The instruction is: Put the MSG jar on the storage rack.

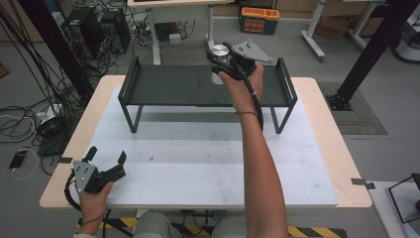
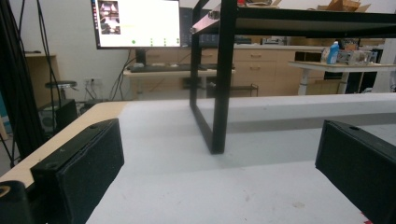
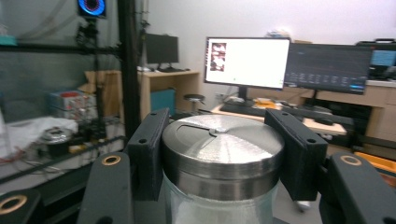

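Resting low at the near left corner of the table, my left gripper (image 1: 106,157) has its two black jaws spread wide, and nothing is between them. In the left gripper view these jaws stand far apart over the white mat (image 2: 243,186) that covers the pale wooden table (image 1: 327,106), and the black leg of the rack rises just ahead of them.

Going to the right, the black metal rack with a flat shelf and raised ends (image 1: 163,87) stands across the far half of the mat.

At the far edge of this rack, right of its middle, my right gripper (image 1: 221,58) holds a glass jar with a round brushed-steel lid (image 3: 223,149). The jaws press on both sides of the lid, as the right gripper view shows from close. The jar is upright, and from the high view it seems above the back of the shelf; I cannot tell if its bottom touches the shelf.
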{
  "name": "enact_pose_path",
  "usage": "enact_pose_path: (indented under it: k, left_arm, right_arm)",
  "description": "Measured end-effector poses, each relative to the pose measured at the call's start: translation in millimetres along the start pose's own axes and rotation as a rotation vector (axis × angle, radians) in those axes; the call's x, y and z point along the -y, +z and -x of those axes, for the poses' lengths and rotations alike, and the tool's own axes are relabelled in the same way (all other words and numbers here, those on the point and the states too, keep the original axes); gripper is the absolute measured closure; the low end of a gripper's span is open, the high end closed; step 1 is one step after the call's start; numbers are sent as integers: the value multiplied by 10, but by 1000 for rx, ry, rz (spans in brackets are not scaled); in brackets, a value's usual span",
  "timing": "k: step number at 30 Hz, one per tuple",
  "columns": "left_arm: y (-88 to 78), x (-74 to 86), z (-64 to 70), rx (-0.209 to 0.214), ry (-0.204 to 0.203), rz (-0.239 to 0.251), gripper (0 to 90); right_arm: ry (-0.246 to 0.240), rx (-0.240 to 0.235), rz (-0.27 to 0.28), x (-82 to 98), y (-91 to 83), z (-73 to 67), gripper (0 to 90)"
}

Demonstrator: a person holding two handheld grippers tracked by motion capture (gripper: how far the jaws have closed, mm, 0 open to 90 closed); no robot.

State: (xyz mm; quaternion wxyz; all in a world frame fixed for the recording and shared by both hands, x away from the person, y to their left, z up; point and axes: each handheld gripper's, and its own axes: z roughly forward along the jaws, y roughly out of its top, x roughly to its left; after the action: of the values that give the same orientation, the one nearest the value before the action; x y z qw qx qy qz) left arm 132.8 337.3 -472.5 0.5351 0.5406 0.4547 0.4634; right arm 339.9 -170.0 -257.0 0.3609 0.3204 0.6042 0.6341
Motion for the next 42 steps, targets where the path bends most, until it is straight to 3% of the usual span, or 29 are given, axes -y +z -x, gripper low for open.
enact_pose_path:
  k: [5, 11, 19, 30, 42]
  left_arm:
    - [-1, -2, -1, 1, 0, -1, 13]
    - [1, -2, -2, 1, 0, -2, 13]
    - [1, -3, -1, 1, 1, -2, 13]
    - [2, -4, 0, 0, 1, -2, 13]
    - [1, 0, 0, 0, 1, -1, 14]
  right_arm:
    - [-17, 57, -17, 83, 155, -12, 423]
    - [-10, 69, -44, 157, 279, -9, 423]
    - [12, 99, -33, 256, 384, 1, 423]
    - [19, 113, -89, 327, 420, 29, 423]
    - [44, 114, -101, 392, 402, 34, 422]
